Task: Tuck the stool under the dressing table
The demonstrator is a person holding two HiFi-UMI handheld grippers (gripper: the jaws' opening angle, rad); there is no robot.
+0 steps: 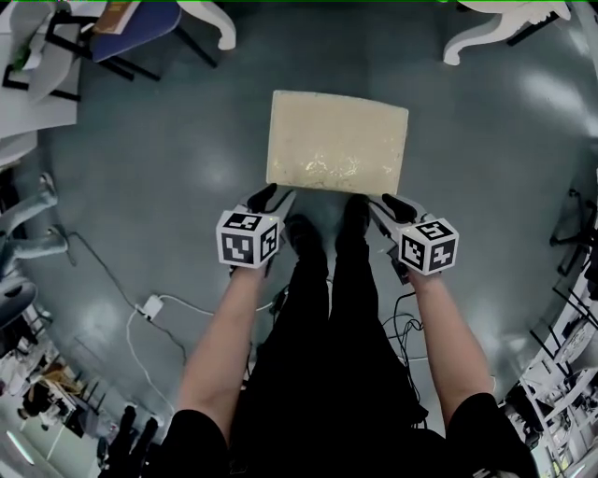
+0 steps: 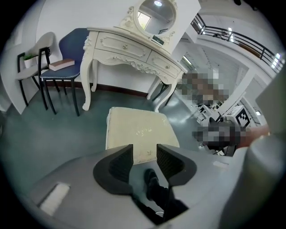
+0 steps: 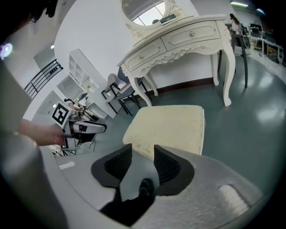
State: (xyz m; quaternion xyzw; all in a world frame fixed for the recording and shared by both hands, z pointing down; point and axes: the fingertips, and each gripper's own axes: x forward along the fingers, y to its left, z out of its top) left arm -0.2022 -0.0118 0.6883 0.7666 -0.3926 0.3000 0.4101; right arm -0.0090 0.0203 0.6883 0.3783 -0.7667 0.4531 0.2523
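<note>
Stool (image 1: 336, 142) top looks like cream cloth, faint pattern, slight sheen. Dressing table (image 2: 129, 49) looks like carved wood painted white, smooth satin finish. Floor (image 1: 168, 140) is smooth and glossy, lights bounce off it. Left gripper (image 2: 144, 155) pads (image 2: 119, 164): ribbed matt black.

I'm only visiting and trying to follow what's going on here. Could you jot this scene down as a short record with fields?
Stool: cream cushioned top, standing on the floor
Dressing table: white, with an oval mirror, beyond the stool; stool not yet under it
Left claw: open, empty, near the stool's close edge
Right claw: open, empty, near the same edge
Blue chair: beside the table, a book on its seat
</note>
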